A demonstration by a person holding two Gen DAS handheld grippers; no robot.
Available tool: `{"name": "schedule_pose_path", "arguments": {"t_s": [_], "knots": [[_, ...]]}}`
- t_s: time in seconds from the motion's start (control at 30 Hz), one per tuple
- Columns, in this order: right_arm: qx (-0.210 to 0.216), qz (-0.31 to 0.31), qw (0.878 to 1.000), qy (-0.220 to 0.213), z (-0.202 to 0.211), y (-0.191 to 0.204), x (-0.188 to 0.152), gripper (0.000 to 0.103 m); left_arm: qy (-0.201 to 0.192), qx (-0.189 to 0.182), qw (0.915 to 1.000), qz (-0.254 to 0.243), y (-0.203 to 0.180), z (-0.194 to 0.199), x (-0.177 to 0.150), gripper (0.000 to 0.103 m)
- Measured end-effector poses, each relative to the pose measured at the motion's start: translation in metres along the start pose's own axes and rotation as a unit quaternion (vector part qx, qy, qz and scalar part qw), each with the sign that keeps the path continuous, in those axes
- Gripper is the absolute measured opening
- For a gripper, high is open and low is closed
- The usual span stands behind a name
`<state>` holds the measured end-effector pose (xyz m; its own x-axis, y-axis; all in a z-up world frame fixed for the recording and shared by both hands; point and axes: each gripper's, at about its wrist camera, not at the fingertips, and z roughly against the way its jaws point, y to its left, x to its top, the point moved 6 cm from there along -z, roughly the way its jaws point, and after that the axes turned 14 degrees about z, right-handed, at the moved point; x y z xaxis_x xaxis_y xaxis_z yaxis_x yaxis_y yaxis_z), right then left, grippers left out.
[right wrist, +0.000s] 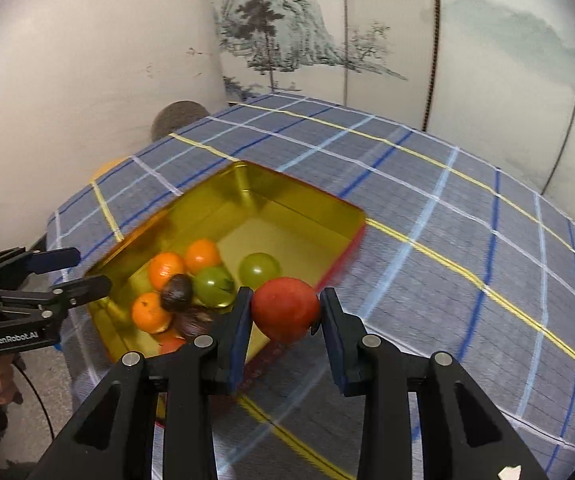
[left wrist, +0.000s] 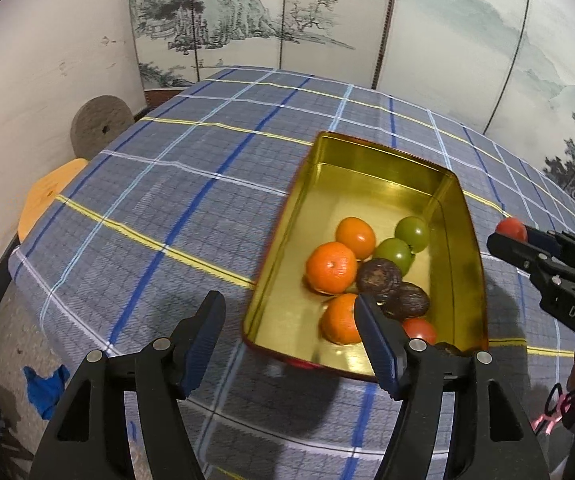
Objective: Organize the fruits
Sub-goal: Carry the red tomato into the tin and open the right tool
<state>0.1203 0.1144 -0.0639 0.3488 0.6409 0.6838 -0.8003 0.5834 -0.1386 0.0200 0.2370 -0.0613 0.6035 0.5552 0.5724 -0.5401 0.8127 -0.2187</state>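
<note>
Fingers [right wrist: 329,312] of the right gripper [right wrist: 285,312] pinch a round, smooth red fruit [right wrist: 285,308]; left gripper [left wrist: 289,326] gapes wide.

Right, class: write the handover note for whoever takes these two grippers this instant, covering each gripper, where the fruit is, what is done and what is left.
Right gripper: shut on the red fruit, held at the near right edge of the gold tin.
Left gripper: open, empty, at the tin's near left corner.
In the tin: three oranges, two green fruits, two dark brown fruits, one red one.
Done: those eight are binned.
Left: release the held red fruit into the tin. No other loose fruit shows on the plaid tablecloth.
</note>
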Motion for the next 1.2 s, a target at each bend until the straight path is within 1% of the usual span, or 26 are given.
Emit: {"name": "schedule_pose_path", "arguments": {"t_s": [0.3,0.47,0.83,0.9,1.03,1.1,1.2], "knots": [[0.044,0.024,0.999,0.009,-0.020,0.044,0.009,0.031,-0.004,0.019,0.9997,0.013,0.023,0.001,0.002,0.068],[0.050,0.036,0.998,0.020,-0.029,0.059,0.006,0.031,-0.001,0.024,0.9996,0.013,0.027,-0.001,0.001,0.068],[0.042,0.016,0.998,0.040,-0.045,0.056,-0.002,0.032,0.003,0.024,0.9997,0.007,0.027,-0.001,-0.002,0.068],[0.042,0.011,0.998,0.045,-0.048,0.055,-0.004,0.033,0.004,0.025,0.9997,0.005,0.026,-0.001,-0.004,0.068],[0.045,0.000,0.998,0.043,-0.049,0.054,-0.005,0.034,0.008,0.026,0.9996,0.002,0.023,-0.002,-0.007,0.068],[0.042,-0.001,0.998,0.043,-0.049,0.054,-0.005,0.035,0.009,0.026,0.9996,-0.002,0.022,-0.002,-0.009,0.068],[0.038,-0.002,0.998,0.042,-0.049,0.054,-0.005,0.040,0.010,0.028,0.9996,-0.005,0.019,-0.001,-0.011,0.068]]}}
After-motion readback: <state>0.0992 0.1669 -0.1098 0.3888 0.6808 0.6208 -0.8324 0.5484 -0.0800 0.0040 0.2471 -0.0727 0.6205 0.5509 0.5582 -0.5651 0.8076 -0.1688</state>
